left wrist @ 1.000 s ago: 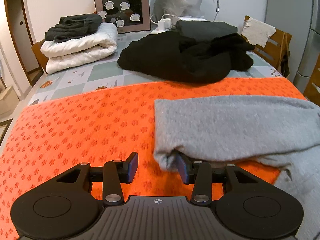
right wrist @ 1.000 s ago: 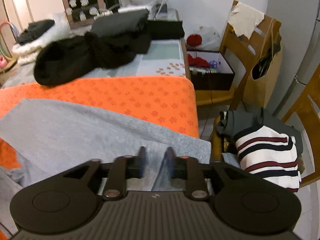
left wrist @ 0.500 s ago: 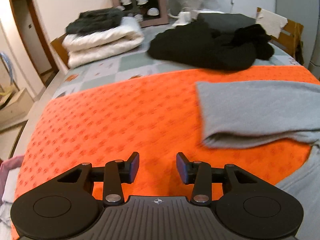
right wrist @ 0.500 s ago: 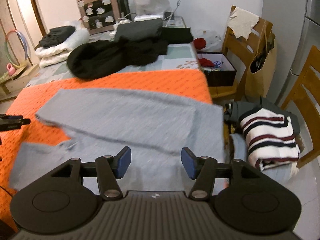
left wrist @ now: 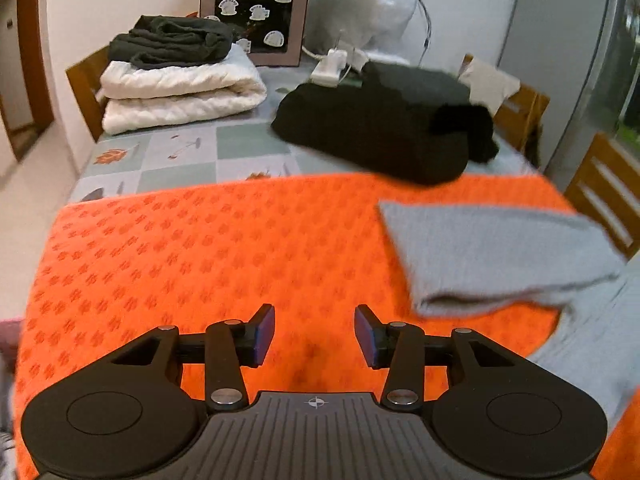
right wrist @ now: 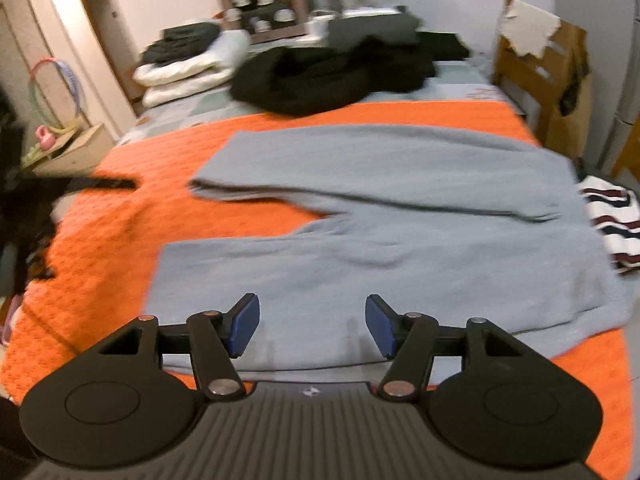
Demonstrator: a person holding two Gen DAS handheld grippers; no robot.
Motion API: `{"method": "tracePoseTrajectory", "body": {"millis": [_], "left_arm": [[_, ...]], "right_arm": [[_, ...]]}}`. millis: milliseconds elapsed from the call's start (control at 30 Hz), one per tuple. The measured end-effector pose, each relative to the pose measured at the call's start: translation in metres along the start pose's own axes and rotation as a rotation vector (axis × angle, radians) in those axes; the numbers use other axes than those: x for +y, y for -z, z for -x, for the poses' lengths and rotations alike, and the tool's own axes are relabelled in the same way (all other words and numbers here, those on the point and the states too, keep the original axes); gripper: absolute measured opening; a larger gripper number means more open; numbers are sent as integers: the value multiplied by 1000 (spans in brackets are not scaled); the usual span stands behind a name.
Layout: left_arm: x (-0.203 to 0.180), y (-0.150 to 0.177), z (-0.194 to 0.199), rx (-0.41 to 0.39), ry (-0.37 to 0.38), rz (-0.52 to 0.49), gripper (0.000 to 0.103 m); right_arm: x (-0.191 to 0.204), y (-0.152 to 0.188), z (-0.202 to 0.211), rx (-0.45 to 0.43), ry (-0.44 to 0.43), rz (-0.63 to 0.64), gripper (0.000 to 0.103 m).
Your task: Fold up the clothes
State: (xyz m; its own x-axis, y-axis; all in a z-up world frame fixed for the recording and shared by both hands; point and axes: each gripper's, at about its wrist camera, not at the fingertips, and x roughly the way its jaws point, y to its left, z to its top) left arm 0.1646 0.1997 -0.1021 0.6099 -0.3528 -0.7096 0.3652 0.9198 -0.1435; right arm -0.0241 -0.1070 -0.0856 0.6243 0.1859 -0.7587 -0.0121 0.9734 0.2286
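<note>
A grey sweater lies flat on the orange patterned cloth, with one sleeve folded across its upper body. In the left wrist view only the sleeve end and part of the sweater show at the right. My left gripper hovers over bare orange cloth, left of the sleeve. Its jaws are opening with nothing between them. My right gripper is above the sweater's near edge. Its jaws are also opening, clear of the fabric.
A pile of black clothes and a folded white quilt with a dark garment on top lie at the far end. A striped garment rests beyond the right edge. Wooden chairs stand on the right. A blurred black shape reaches in from the left.
The right gripper let go of the grey fabric, opened and pulled back, so the whole sweater shows. The left gripper drew away from the sleeve end toward the left.
</note>
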Motion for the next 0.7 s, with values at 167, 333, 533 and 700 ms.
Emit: {"method": "tracePoseTrajectory", "body": {"millis": [167, 333, 533, 700], "left_arm": [[8, -13, -6, 1, 88, -33, 48], [19, -16, -11, 13, 147, -36, 49], [28, -30, -36, 31, 221, 65, 51], [15, -42, -69, 72, 294, 132, 52]], "right_arm": [[67, 7, -21, 5, -33, 51, 66], [120, 8, -49, 41, -21, 157, 65], [146, 9, -80, 96, 51, 228, 57], [146, 11, -92, 102, 125, 240, 42]]}}
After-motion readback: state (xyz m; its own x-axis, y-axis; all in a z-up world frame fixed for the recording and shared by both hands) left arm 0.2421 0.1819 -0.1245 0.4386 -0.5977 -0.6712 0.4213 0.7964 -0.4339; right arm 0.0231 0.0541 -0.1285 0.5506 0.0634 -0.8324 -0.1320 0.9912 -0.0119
